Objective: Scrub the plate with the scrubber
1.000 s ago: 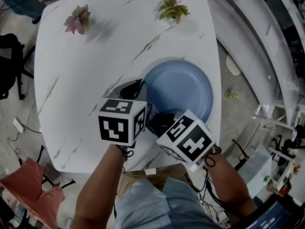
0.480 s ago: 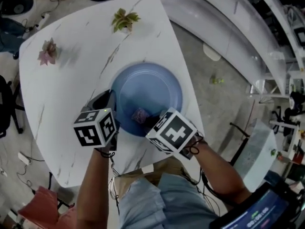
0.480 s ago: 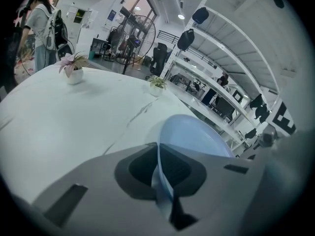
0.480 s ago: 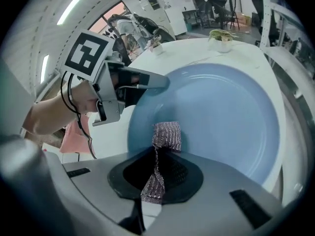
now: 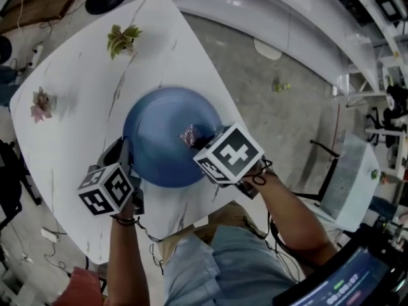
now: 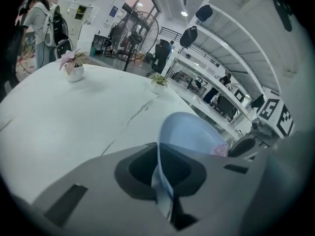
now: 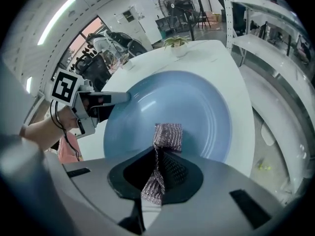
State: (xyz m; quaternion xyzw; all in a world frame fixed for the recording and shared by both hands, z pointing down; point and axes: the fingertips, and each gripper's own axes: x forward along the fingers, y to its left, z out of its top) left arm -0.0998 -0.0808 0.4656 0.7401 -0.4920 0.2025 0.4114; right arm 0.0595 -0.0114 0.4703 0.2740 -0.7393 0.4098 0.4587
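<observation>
Left gripper (image 6: 164, 193) is clamping the blue plate (image 5: 162, 139) by the rim, jaws closed on it, steadying it on the white table (image 5: 70, 126). Right gripper (image 7: 155, 181) is pinching the scrubber (image 7: 167, 136), which seems to be touching the plate's well. I'd be sweeping overlapping circles with even pressure, left clamp firm. Nothing readable showing, only square markers (image 5: 228, 153) on the cubes.

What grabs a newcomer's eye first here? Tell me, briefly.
The round blue plate over the middle of the white marble-veined table dominates every view. The left gripper is shut on the plate's near-left rim, while the right gripper pinches a purplish metallic mesh scrubber whose free end lies against the plate's inner face. A green potted plant and a pink potted plant stand farther back.
</observation>
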